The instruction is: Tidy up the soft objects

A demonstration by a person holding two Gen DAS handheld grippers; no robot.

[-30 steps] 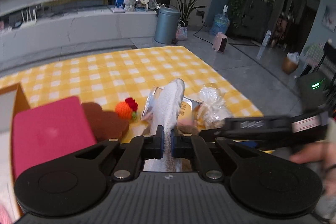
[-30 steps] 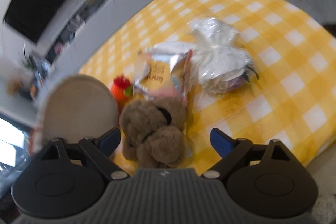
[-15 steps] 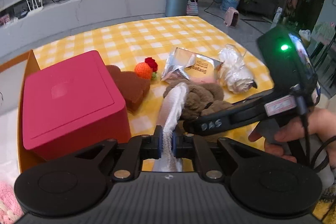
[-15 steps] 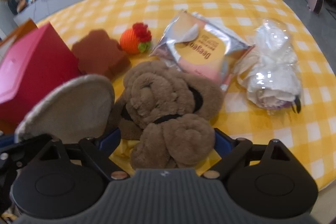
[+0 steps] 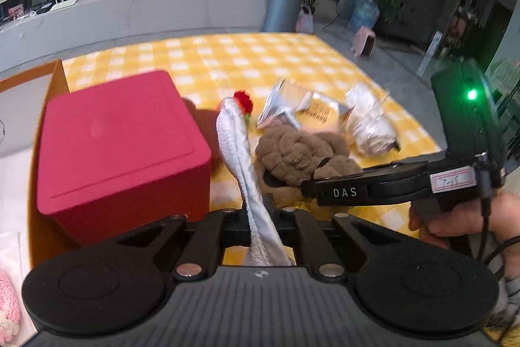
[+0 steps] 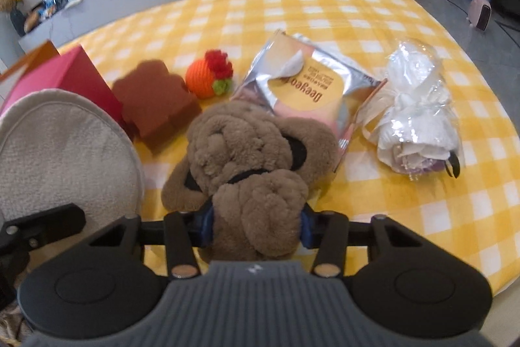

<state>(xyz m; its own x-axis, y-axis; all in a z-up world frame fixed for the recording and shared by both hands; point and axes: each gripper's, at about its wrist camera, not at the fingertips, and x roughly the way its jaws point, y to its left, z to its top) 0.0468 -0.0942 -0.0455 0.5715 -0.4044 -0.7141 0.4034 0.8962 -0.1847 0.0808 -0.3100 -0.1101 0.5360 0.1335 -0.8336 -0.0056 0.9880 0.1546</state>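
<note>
On checked cloth: right gripper (image 6: 256,228) pinches plush (image 6: 250,158); left gripper (image 5: 260,217) clamps pad (image 5: 235,139).
Plush may slip: grip catches only its near lobe.

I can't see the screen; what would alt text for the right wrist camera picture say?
The right claw is shut on a brown plush toy lying on a yellow checked tablecloth. Behind it lie a silver snack packet, an orange knitted ball, a brown sponge and a plastic-wrapped white bundle.

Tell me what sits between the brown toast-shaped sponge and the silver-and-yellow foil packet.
In the right wrist view, an orange knitted ball with red tuft lies between the sponge and packet.
</note>
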